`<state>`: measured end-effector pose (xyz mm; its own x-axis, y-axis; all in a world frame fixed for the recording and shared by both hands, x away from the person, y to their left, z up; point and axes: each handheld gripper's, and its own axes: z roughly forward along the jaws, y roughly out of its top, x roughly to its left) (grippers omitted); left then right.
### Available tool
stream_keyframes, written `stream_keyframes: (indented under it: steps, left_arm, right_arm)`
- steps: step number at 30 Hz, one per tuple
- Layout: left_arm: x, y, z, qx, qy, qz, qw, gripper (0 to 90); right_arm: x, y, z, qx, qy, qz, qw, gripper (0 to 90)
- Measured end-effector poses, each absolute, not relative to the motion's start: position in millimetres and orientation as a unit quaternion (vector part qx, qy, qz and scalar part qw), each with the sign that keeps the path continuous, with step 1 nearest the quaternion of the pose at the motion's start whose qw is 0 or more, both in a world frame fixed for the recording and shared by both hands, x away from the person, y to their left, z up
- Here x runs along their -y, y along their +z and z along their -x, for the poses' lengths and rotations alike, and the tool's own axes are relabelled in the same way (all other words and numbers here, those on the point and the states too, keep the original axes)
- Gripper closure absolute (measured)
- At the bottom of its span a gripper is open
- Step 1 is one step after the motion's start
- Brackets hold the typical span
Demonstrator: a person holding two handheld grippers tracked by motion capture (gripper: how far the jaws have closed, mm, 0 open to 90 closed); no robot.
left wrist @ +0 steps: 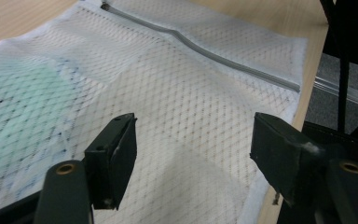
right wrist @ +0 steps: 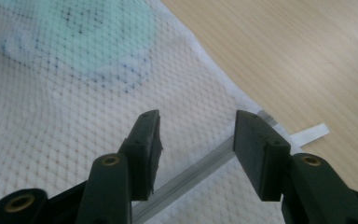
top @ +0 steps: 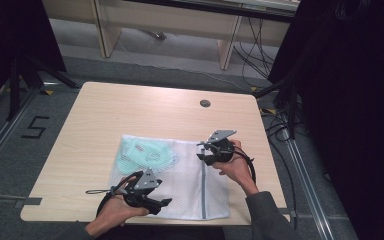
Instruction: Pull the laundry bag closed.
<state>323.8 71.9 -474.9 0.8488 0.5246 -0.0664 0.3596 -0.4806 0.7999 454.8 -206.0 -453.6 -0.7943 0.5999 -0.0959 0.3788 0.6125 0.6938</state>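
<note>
- White mesh laundry bag [top: 180, 185] lies flat on the wooden table [top: 105, 115], near the front edge, centre-right.
- Mint-green item [top: 142, 155] sits inside the bag at its far-left corner, seen through the mesh; the bag's upper left is slightly bulged there.
- Grey zipper [top: 203, 190] runs front to back across the right part of the bag.
- Left gripper [top: 162, 204] hovers over the bag's near-left corner, held in the left hand [top: 115, 212]; jaws wide apart, nothing between them, not touching the mesh.
- In the left gripper view the mesh [left wrist: 177, 107] fills the gap between the jaws, zipper [left wrist: 214, 53] farther off.
- Right gripper [top: 202, 151] hovers at the far end of the zipper, held in the right hand [top: 237, 167]; jaws parted, gripping nothing.
- In the right gripper view the zipper strip [right wrist: 200, 170] passes under the gap between the jaws; its pull tab [right wrist: 310, 133] lies on the table just beyond the bag edge.
- Grey round cap [top: 205, 103] sits in the table's far side, well apart from the bag.
</note>
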Motion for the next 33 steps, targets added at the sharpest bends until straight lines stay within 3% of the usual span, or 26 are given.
stream_keyframes:
  steps: [11, 33]
  left_arm:
    - [-89, -477, -325, -0.279, 0.111, -0.847, 0.438, 29.2]
    - [-112, -470, -322, -0.287, 0.142, -0.845, 0.428, 27.1]
  right_arm:
    - [214, -452, -435, -0.886, 0.342, -0.283, 0.132, 47.0]
    - [221, -461, -403, -0.889, 0.347, -0.268, 0.131, 40.6]
